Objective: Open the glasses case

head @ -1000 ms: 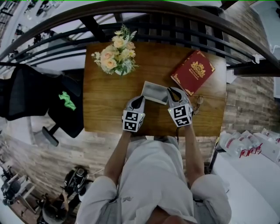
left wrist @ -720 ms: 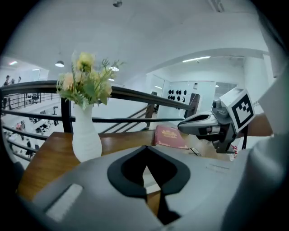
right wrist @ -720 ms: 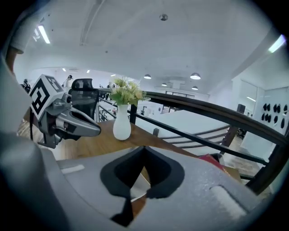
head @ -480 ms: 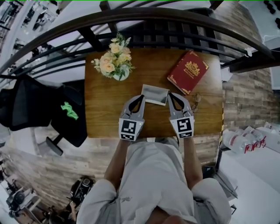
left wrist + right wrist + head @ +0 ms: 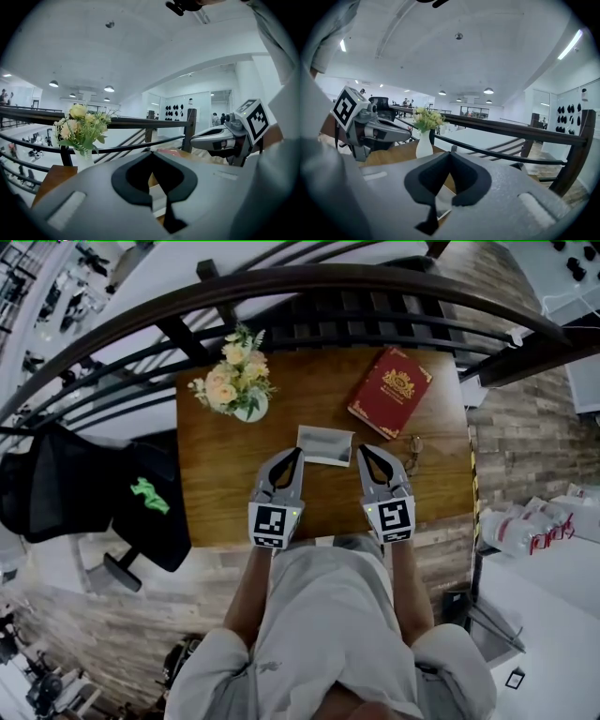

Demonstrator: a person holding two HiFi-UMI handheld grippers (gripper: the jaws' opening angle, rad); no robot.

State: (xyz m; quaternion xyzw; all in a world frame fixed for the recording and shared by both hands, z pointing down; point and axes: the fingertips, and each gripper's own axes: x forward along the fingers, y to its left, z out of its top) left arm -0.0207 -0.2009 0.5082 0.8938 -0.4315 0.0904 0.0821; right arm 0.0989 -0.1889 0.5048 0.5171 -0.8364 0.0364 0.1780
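The grey rectangular glasses case (image 5: 324, 444) lies flat on the wooden table (image 5: 225, 484), in the middle. My left gripper (image 5: 297, 453) hangs above the table with its tips at the case's left end, shut and holding nothing. Held the same way, my right gripper (image 5: 360, 450) is at the case's right end, shut and holding nothing. In the left gripper view the jaws meet at the tip (image 5: 151, 153), and a strip of the case (image 5: 156, 199) shows through the hole below. The right gripper view shows its own shut tips (image 5: 450, 153) with the case (image 5: 443, 203) beneath. Whether the lid is raised I cannot tell.
A white vase of flowers (image 5: 230, 381) stands at the table's far left. A red book (image 5: 390, 392) lies at the far right, with a pair of glasses (image 5: 412, 451) nearer. A dark railing (image 5: 281, 282) runs behind the table. A black chair (image 5: 141, 493) stands left.
Both grippers have risen off the table and drawn back from the case toward the near edge. The case stays on the table.
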